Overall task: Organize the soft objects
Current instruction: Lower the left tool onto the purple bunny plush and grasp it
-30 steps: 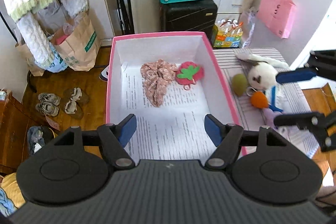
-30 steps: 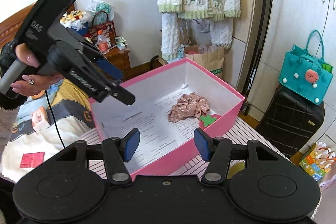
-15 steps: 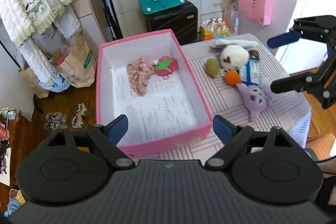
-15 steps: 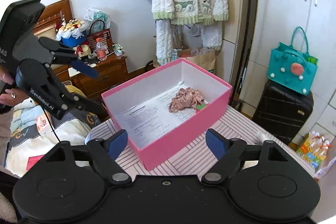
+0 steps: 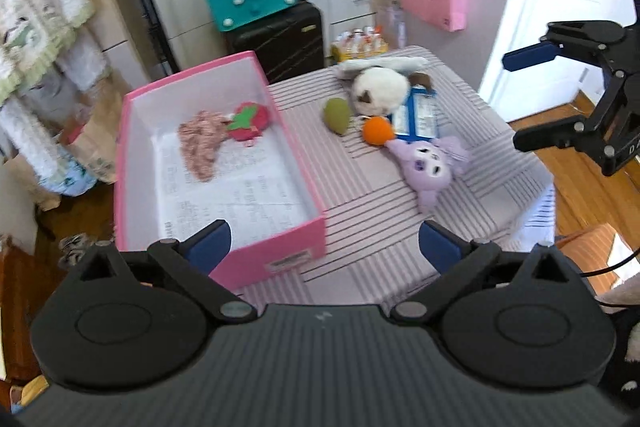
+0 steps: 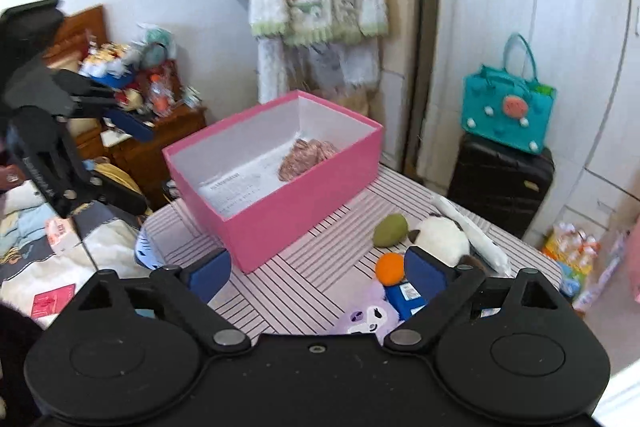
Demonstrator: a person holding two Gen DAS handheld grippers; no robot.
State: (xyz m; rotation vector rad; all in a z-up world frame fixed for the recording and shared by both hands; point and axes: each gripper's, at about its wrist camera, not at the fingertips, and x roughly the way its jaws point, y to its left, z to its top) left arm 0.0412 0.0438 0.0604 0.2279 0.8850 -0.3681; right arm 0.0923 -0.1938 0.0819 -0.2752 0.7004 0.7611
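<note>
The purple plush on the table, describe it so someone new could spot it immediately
Start at the pink box, then move right across the striped tablecloth to the toy cluster. The purple plush lies nearest the camera, beside the orange ball: the only lilac toy, with a cartoon face.

Pink box (image 5: 280, 251): matt cardboard, printed paper lining. Tablecloth (image 5: 372, 227): striped woven cloth. Purple toy (image 5: 430, 167): soft plush. Floor (image 5: 580, 195): glossy wood.

My left gripper (image 5: 322, 247) and right gripper (image 6: 316, 271): black ribbed bodies showing, round discs, silver pivot screws, blue finger pads (image 5: 210, 241), white lettering on side.
</note>
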